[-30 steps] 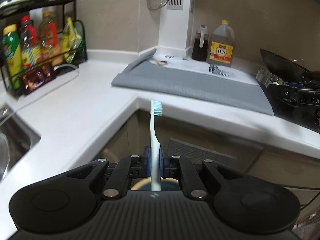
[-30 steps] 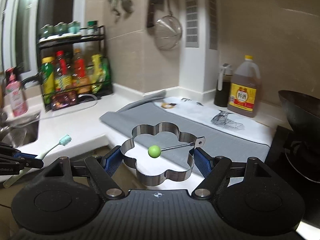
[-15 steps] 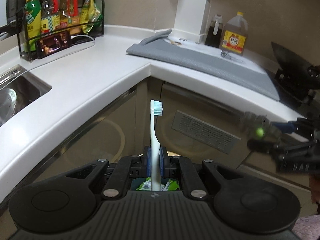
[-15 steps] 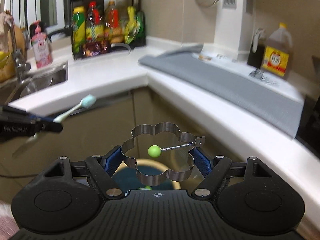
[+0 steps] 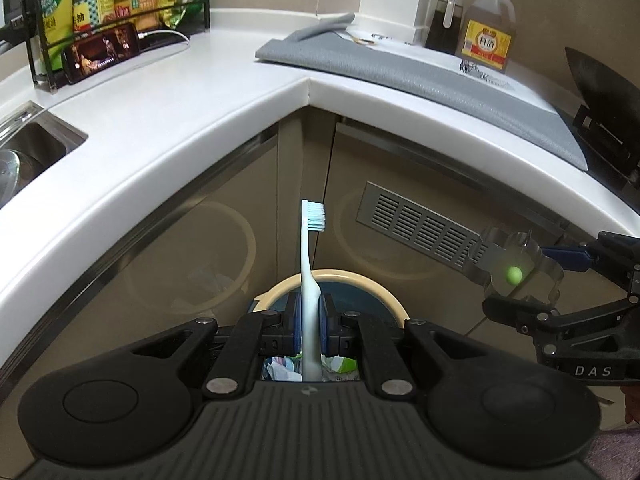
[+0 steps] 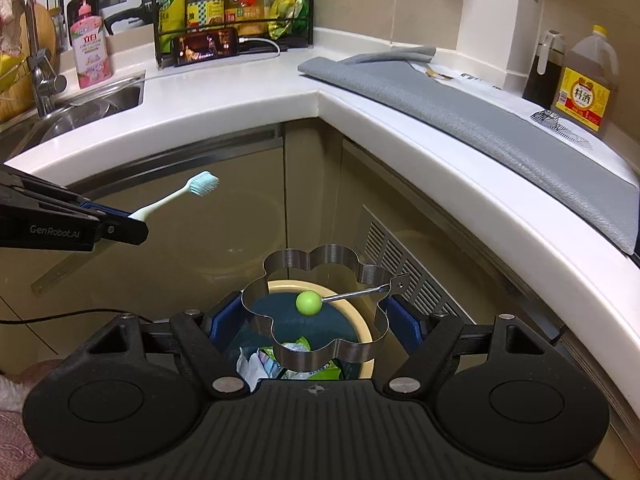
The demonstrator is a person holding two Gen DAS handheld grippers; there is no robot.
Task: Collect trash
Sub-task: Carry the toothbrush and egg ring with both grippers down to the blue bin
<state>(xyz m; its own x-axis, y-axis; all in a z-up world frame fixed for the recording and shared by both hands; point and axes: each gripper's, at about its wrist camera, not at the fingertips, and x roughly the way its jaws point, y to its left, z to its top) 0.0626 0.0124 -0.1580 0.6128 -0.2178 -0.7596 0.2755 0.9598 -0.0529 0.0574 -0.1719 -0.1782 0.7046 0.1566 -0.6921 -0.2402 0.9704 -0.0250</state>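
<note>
My left gripper (image 5: pixel 309 322) is shut on a pale toothbrush (image 5: pixel 310 264) with a teal brush head, its handle clamped between the blue pads and pointing forward. My right gripper (image 6: pixel 316 322) is shut on a flower-shaped steel egg ring (image 6: pixel 320 312) with a green knob (image 6: pixel 308 303) on a thin wire handle. Both hover over a round trash bin (image 6: pixel 362 330) with a cream rim and a dark liner, standing on the floor in the cabinet corner. Wrappers (image 6: pixel 256 362) lie inside it. From the right wrist view the left gripper (image 6: pixel 134 222) and toothbrush (image 6: pixel 176 198) sit to the left.
A white L-shaped counter (image 5: pixel 180 120) wraps around above the bin, with a grey mat (image 5: pixel 420 80), an oil jug (image 5: pixel 486 36), a bottle rack (image 5: pixel 116 12) and a sink (image 6: pixel 92 104). A cabinet vent grille (image 5: pixel 420 228) and a black wok (image 5: pixel 600 84) are at the right.
Both grippers have sunk from counter height to below the counter edge, over the trash bin. Each keeps its grip; the bin's rim and contents have come into view.
</note>
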